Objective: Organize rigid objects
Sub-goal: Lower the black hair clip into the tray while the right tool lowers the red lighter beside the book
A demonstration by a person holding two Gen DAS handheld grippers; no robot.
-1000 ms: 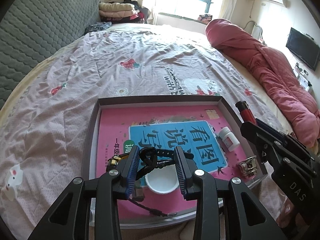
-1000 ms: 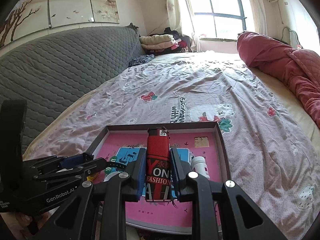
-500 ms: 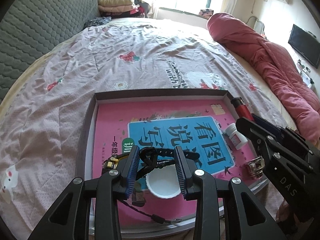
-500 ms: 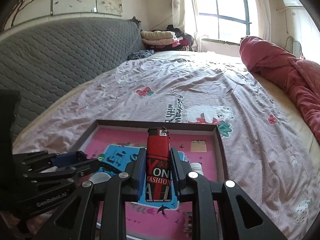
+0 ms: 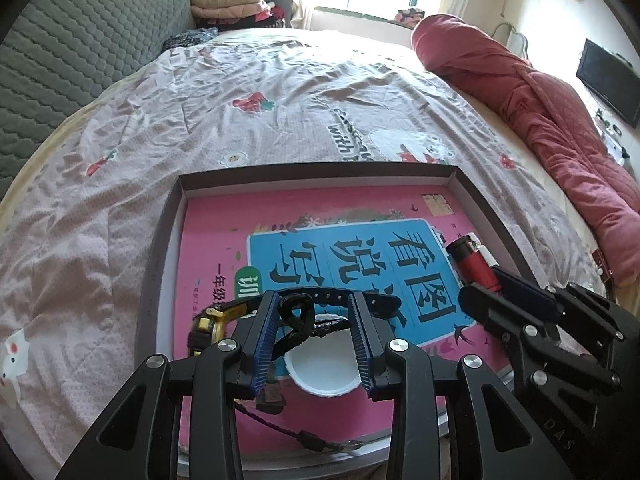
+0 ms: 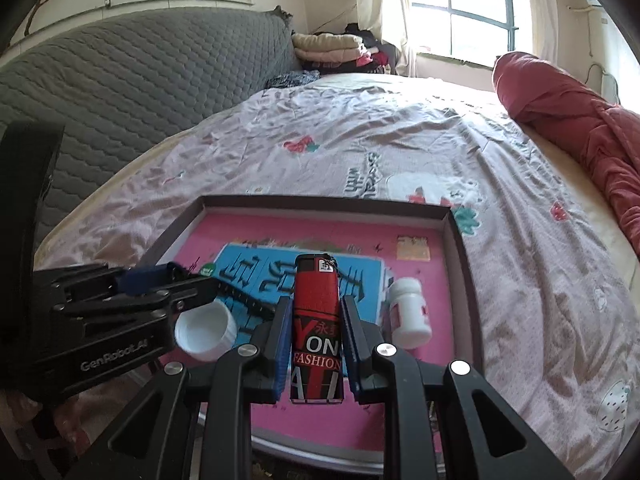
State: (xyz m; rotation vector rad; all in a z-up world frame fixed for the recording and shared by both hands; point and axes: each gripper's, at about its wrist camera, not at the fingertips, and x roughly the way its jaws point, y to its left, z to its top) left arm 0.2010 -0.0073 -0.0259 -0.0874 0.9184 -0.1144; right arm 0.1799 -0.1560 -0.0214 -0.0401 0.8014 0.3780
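A shallow dark box (image 5: 160,248) lies on the bed with a pink and blue book (image 5: 360,256) in it. My right gripper (image 6: 314,312) is shut on a red lighter (image 6: 316,304) and holds it over the book; the lighter also shows in the left wrist view (image 5: 474,266). My left gripper (image 5: 312,312) is open over a white cap (image 5: 324,368) and a black watch (image 5: 280,304) with a yellow face, with the strap loop between its fingers. A small white bottle (image 6: 408,312) lies right of the lighter.
The box sits at the near edge of a pink patterned bedsheet (image 5: 280,100). A red quilt (image 5: 520,92) lies along the right side. A grey headboard (image 6: 140,72) and folded clothes (image 6: 332,46) are at the back left. A thin cord (image 5: 304,436) lies on the book's near edge.
My right gripper has carried the lighter leftward from outside the box's right wall to over the book. My left gripper has stayed open over the watch and cap.
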